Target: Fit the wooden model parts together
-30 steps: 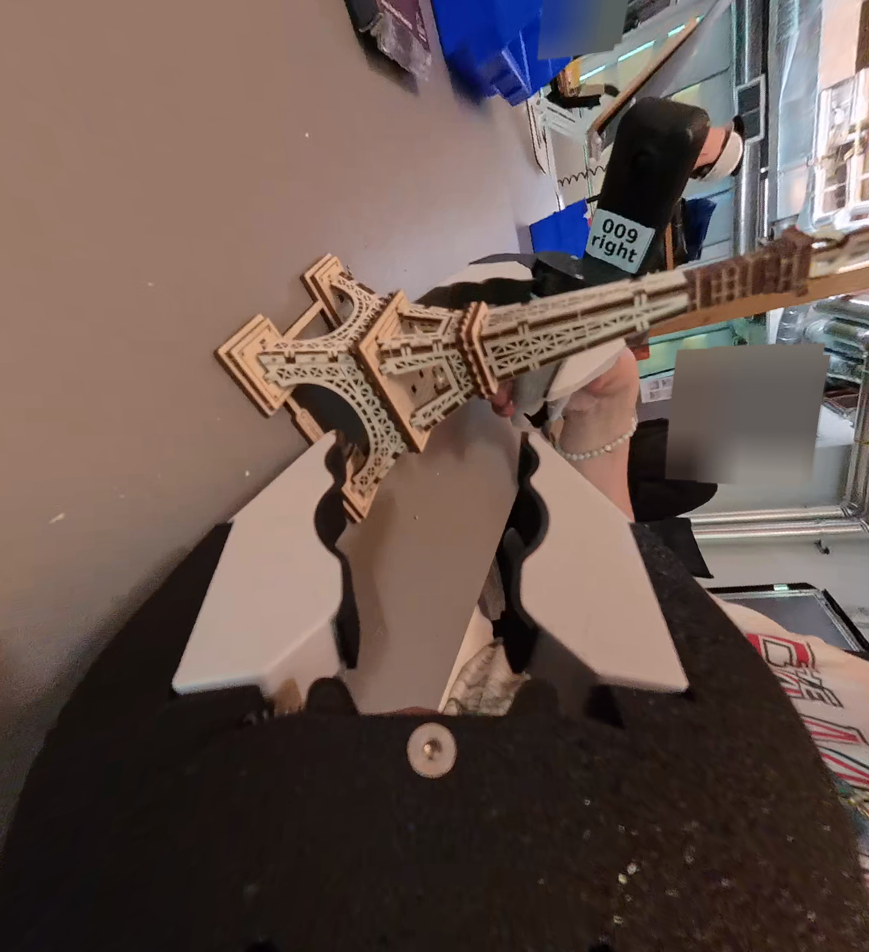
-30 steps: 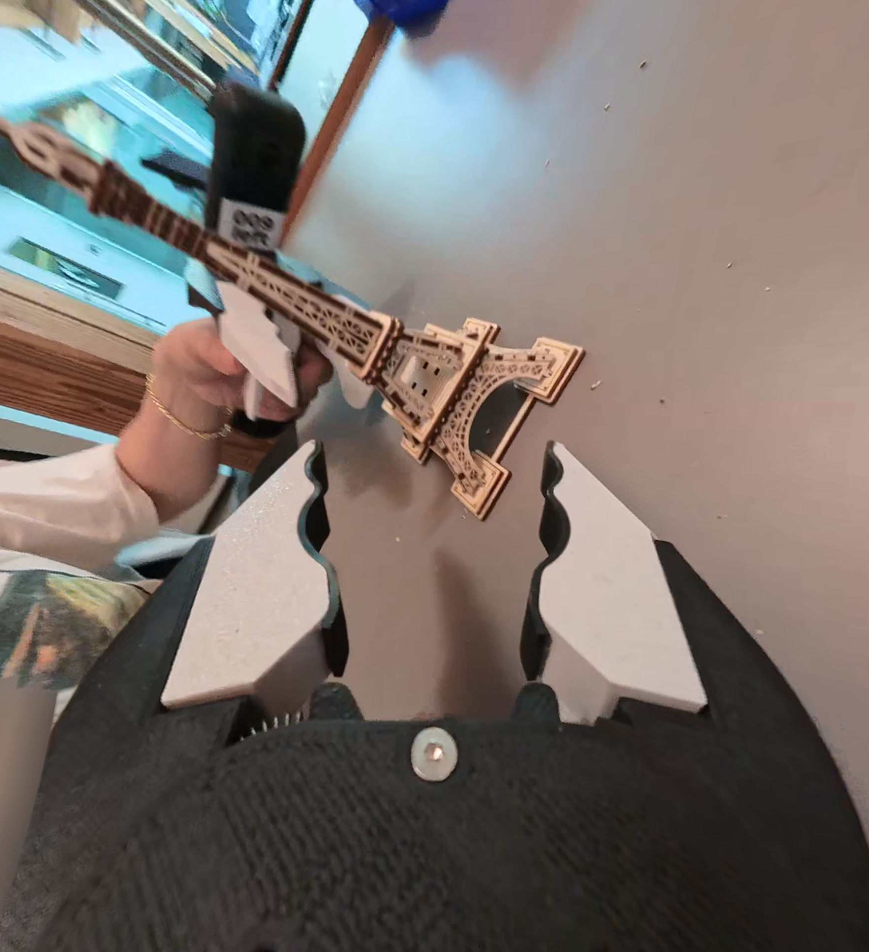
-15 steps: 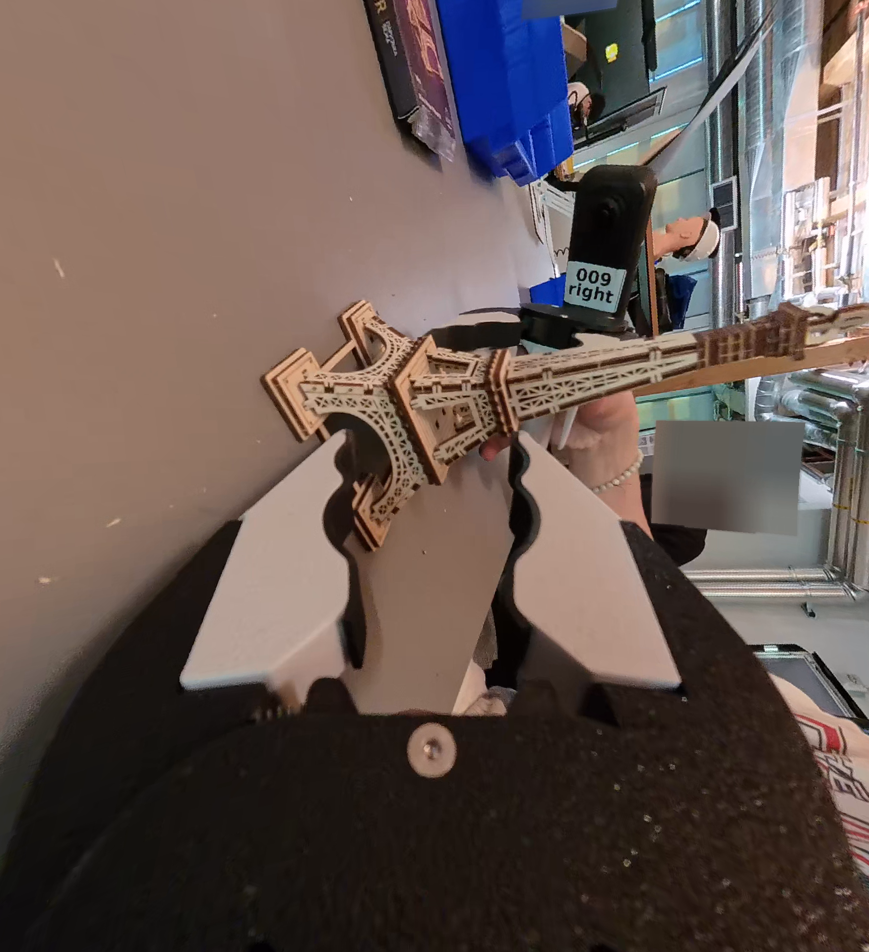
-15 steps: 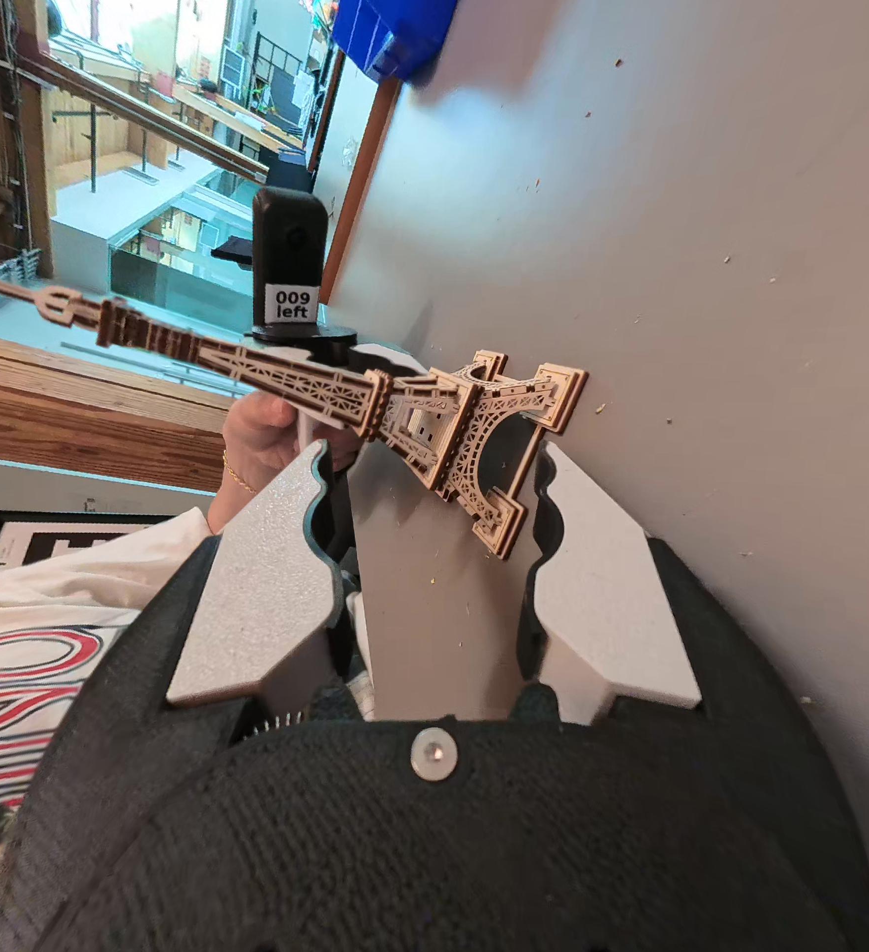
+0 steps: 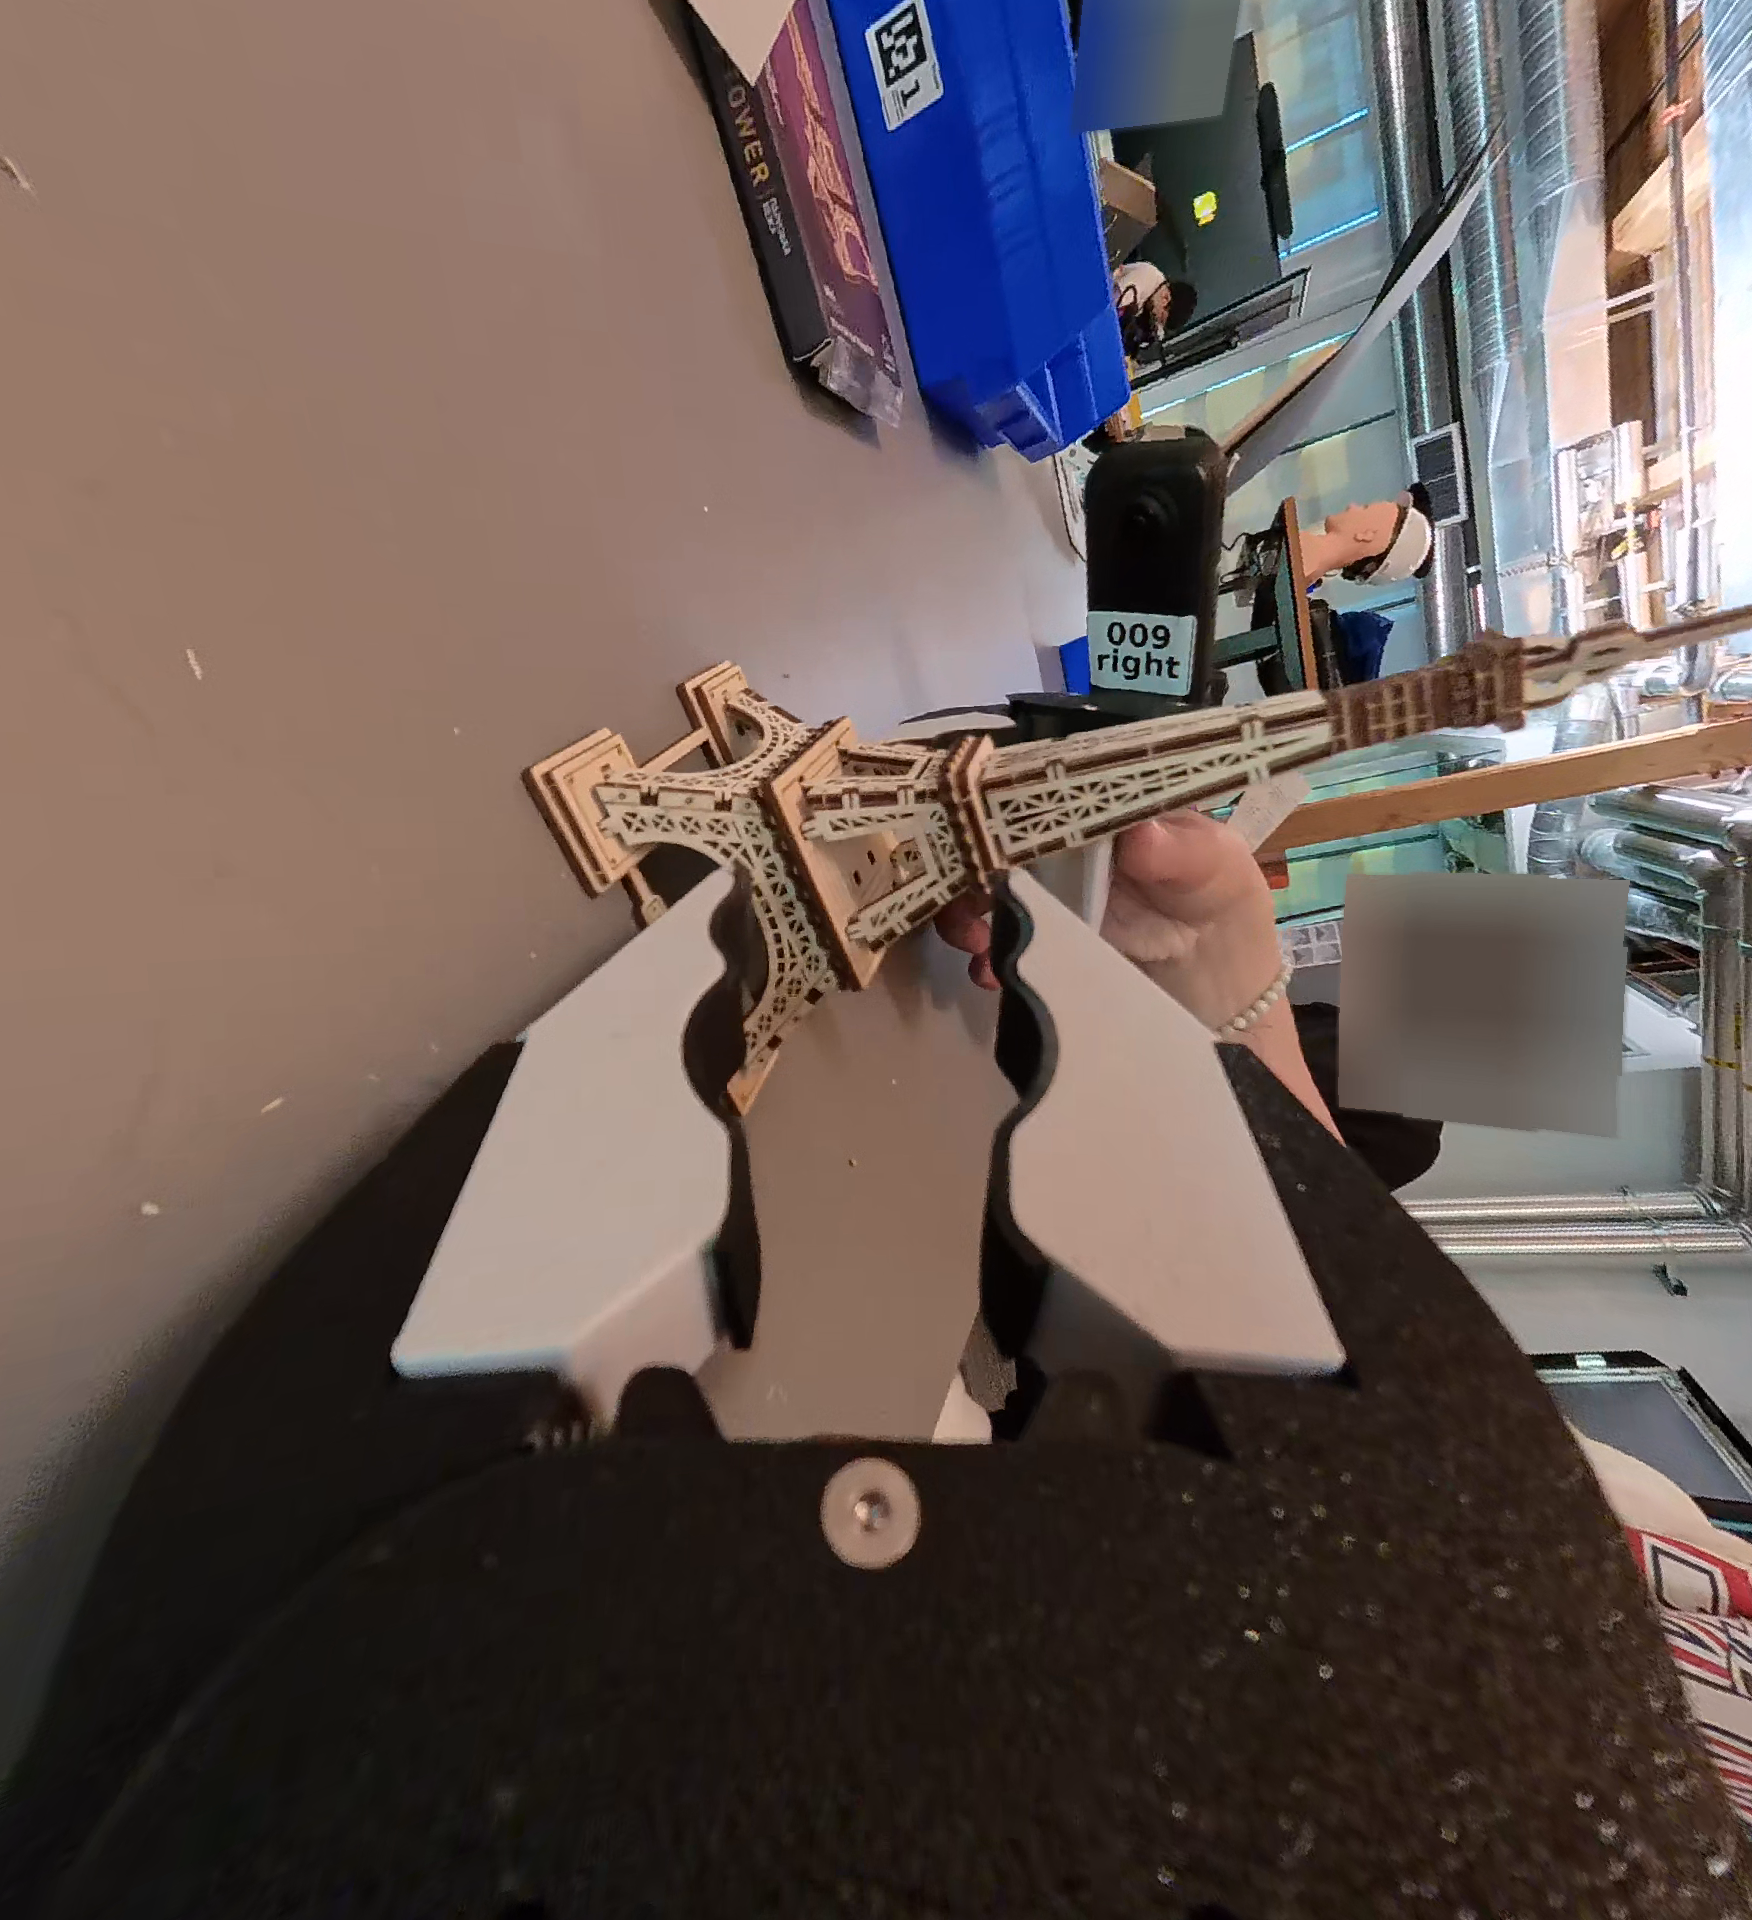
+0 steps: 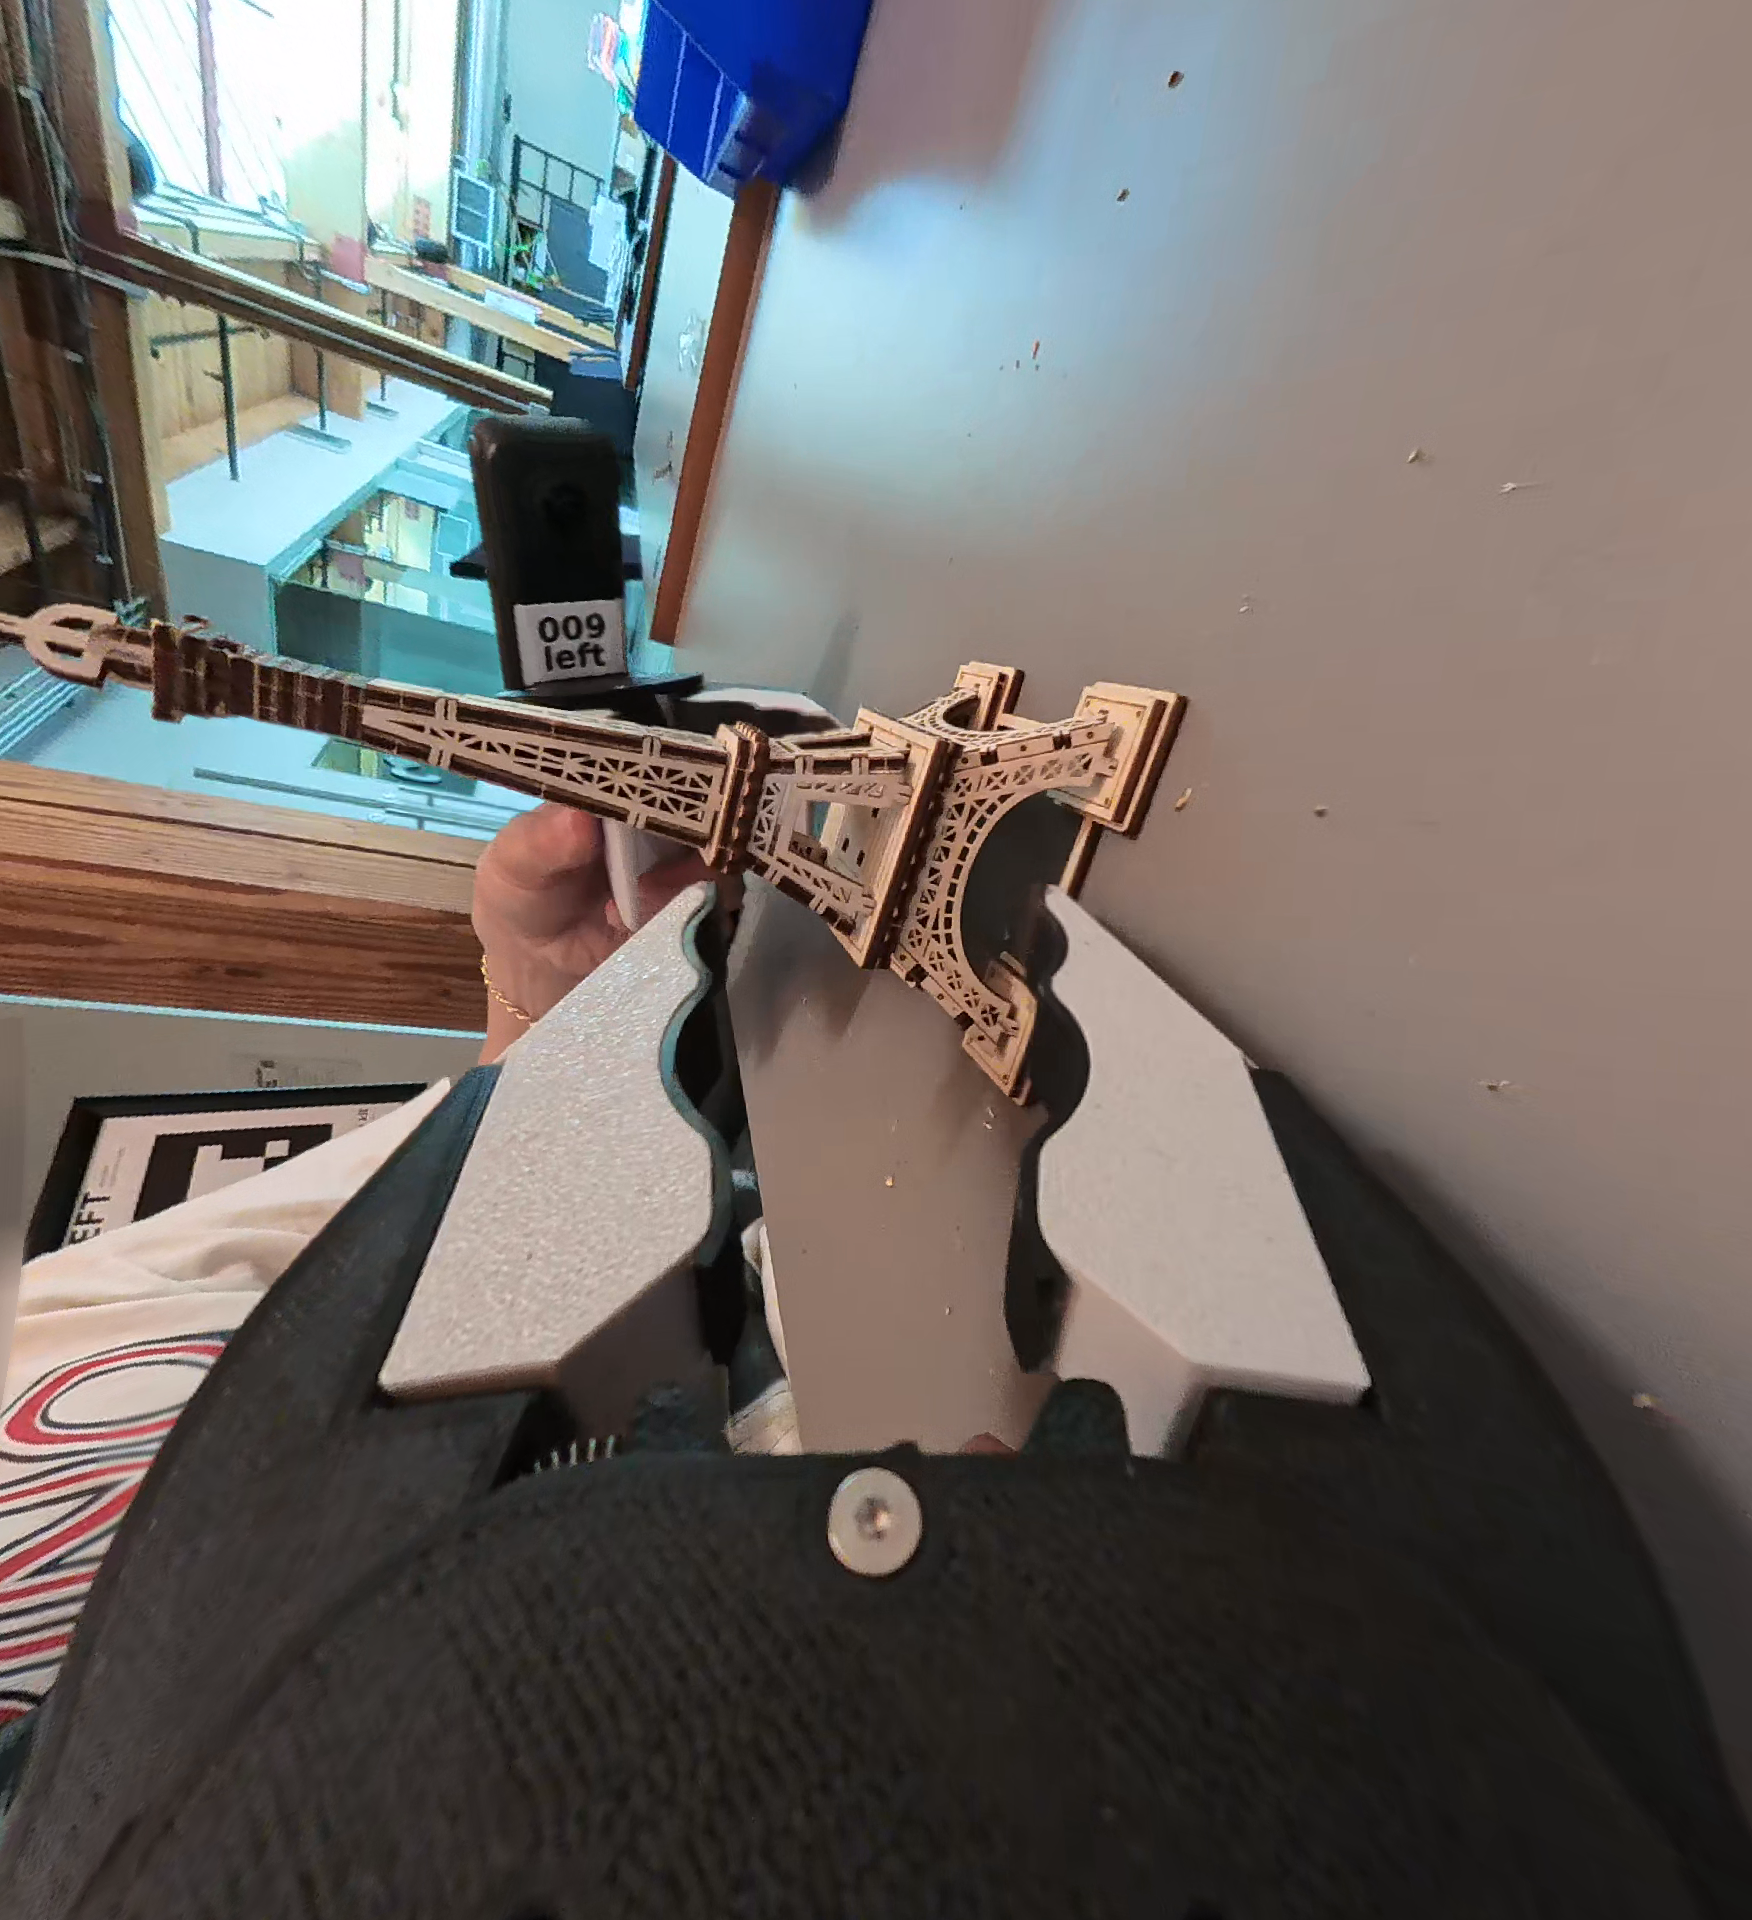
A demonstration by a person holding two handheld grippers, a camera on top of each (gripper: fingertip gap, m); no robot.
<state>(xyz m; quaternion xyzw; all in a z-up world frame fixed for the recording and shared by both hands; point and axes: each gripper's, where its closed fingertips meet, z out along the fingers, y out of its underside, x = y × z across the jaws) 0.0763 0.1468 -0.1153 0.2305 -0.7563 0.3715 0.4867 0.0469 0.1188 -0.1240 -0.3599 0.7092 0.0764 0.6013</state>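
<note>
We've got both grippers spread and empty, left gripper [image 5: 856, 997] and right gripper [image 6: 877, 997] flanking the wooden tower model [image 5: 955, 821] standing on the grey table [image 5: 280, 623], its long axis crosswise to both, legs between the fingers.

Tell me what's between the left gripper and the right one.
The wooden tower model stands between the left gripper and the right gripper; both wrist views show it.
</note>
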